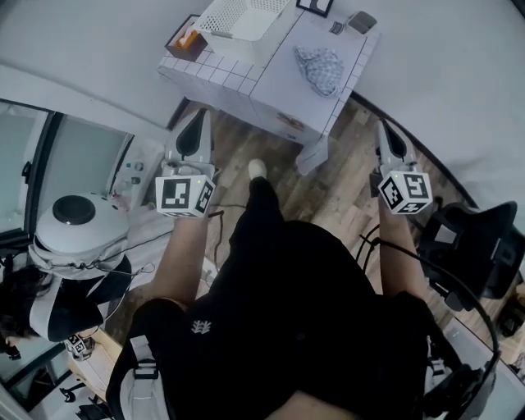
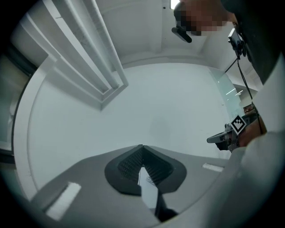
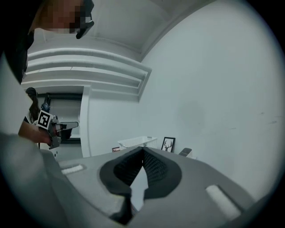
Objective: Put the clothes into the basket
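Black-clad torso point(image 1: 303, 303) lowest in head view. Left gripper point(image 1: 197, 123), right gripper point(image 1: 385, 131): jaws together, nothing held, both over wood floor point(image 1: 344, 205) near tiled table point(image 1: 283, 90). Clothes point(image 1: 320, 67) crumpled on tabletop, right of white basket point(image 1: 242, 18), not touching it.

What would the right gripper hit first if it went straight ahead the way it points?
Probably the white basket; the right gripper lines up with it, though depth is unclear.
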The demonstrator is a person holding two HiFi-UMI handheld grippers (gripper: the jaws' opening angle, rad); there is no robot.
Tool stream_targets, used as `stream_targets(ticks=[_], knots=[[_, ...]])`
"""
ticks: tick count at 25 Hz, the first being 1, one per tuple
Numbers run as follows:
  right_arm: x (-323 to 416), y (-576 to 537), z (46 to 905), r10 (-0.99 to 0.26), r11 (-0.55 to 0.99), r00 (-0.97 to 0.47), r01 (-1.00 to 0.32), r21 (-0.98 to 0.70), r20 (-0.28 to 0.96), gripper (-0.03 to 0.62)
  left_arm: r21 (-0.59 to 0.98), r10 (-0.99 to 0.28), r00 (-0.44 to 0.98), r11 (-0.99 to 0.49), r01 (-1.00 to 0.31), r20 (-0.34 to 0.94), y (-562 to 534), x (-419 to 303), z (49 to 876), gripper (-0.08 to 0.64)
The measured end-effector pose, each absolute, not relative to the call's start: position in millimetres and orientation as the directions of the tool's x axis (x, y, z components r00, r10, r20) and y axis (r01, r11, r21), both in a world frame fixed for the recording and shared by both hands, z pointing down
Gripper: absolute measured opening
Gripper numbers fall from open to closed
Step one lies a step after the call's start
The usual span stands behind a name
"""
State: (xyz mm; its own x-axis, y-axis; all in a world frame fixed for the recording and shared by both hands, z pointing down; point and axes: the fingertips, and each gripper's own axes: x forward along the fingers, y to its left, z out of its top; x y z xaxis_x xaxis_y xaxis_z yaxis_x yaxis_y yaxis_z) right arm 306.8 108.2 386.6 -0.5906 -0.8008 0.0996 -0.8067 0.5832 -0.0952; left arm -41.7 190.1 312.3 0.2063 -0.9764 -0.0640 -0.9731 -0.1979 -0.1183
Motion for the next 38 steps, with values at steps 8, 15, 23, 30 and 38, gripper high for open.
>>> stream_targets(ticks=[8, 15, 23, 30, 38], knots=[[261, 30, 386, -0.816, 0.557, -0.565, -0.825, -0.093, 0.121, 0.002, -0.100, -0.972, 0.229, -0.224, -0.970, -0.043, 105, -96, 322, 0.005], [221, -46, 398, -0.857, 0.476, -0.491, -0.871, -0.124, 0.158, 0.002, -0.074, -0.955, 0.298, -0.296, -0.952, -0.015, 13, -137, 326, 0.005], [162, -125, 400, -0.877, 0.439, -0.446, -0.895, -0.081, 0.179, 0.002, -0.073, -0.924, 0.382, -0.379, -0.922, -0.022, -82, -175, 328, 0.005], [161, -149, 402, -0.887, 0.411, -0.395, -0.911, 0.018, 0.240, 0.002, -0.033, -0.916, 0.401, -0.400, -0.916, -0.015, -117, -186, 337, 0.005], [170, -162, 435, -0.865, 0.437, -0.418, -0.899, 0.007, 0.277, 0.002, -0.043, -0.917, 0.398, -0.398, -0.916, 0.006, -136, -168, 347, 0.005]])
